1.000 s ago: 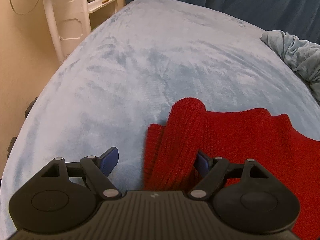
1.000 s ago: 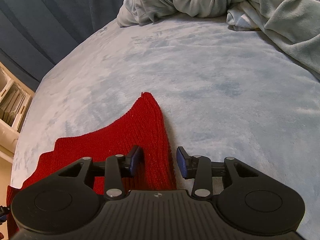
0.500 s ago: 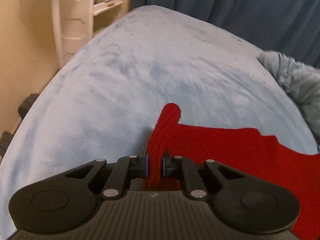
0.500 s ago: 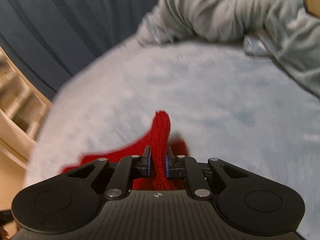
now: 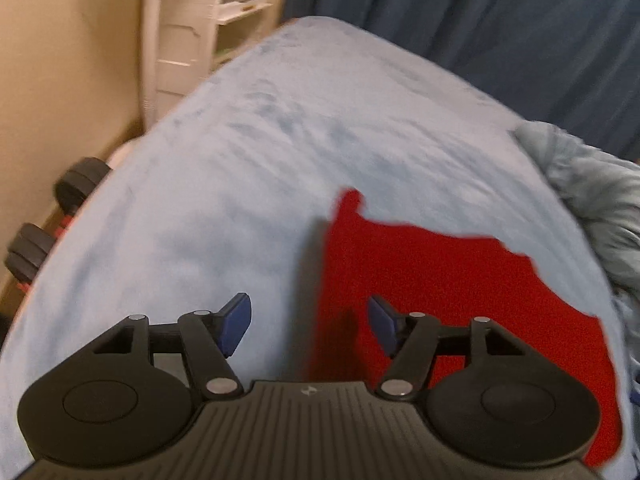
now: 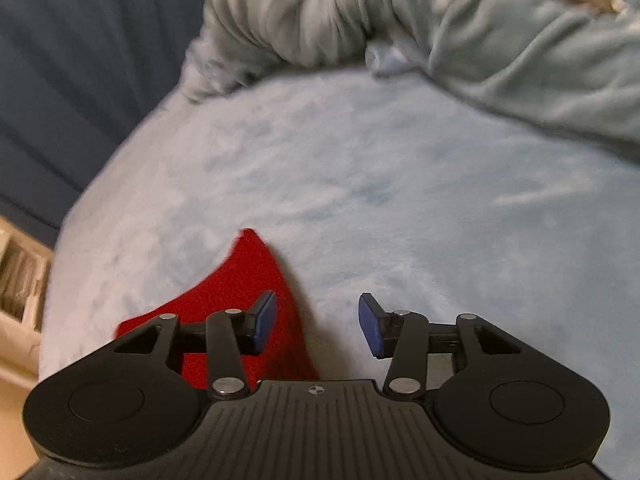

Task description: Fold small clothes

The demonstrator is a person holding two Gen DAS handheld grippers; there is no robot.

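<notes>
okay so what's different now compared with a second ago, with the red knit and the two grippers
Both grippers pinched the red knit, carried its edge across, then let go. The left gripper and right gripper have just been opening and pinch nothing now. The grey blanket heap and blue bedcover stayed put.

Red knit garment, plush bedcover
</notes>
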